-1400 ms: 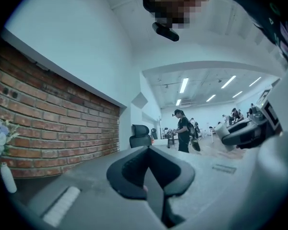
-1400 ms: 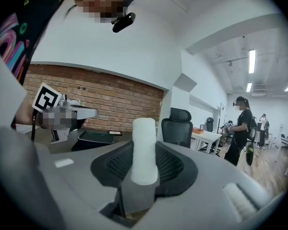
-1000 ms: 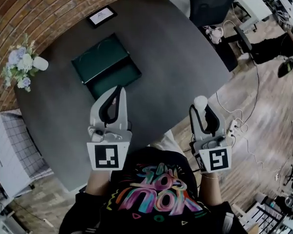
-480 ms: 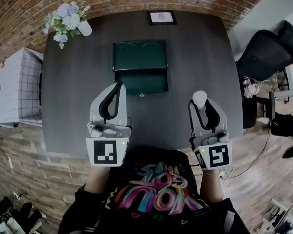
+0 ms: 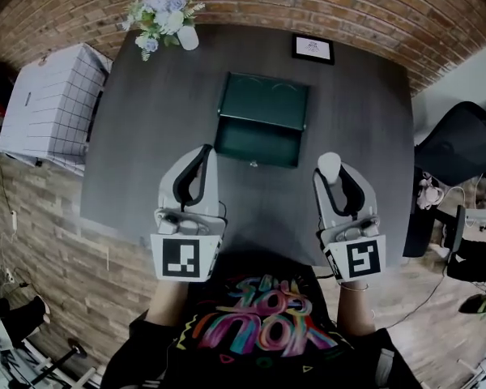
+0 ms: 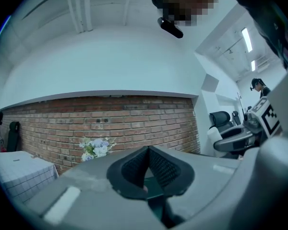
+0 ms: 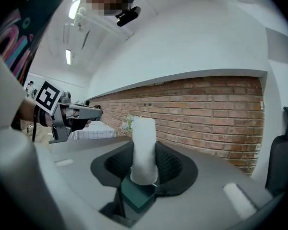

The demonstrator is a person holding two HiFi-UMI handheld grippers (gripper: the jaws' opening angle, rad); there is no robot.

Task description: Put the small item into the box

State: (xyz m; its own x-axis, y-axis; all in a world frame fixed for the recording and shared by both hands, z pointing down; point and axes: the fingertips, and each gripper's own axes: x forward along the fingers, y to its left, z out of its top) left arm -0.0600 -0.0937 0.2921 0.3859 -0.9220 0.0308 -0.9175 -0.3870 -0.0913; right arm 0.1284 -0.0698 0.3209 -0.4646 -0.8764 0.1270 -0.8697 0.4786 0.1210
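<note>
While the dark round table (image 5: pixel 138 136) bears an open green box (image 5: pixel 263 120) at its middle, the left gripper (image 5: pixel 203 151) hovers near the box's front, fingers together, and the right gripper (image 5: pixel 331 173) clamps an upright white cylinder (image 7: pixel 144 147).

The head view is looking steeply down over the left gripper (image 5: pixel 203 151) and right gripper (image 5: pixel 330 167); both gripper views are facing level, sharing the brick wall (image 6: pixel 110 123) ahead.
</note>
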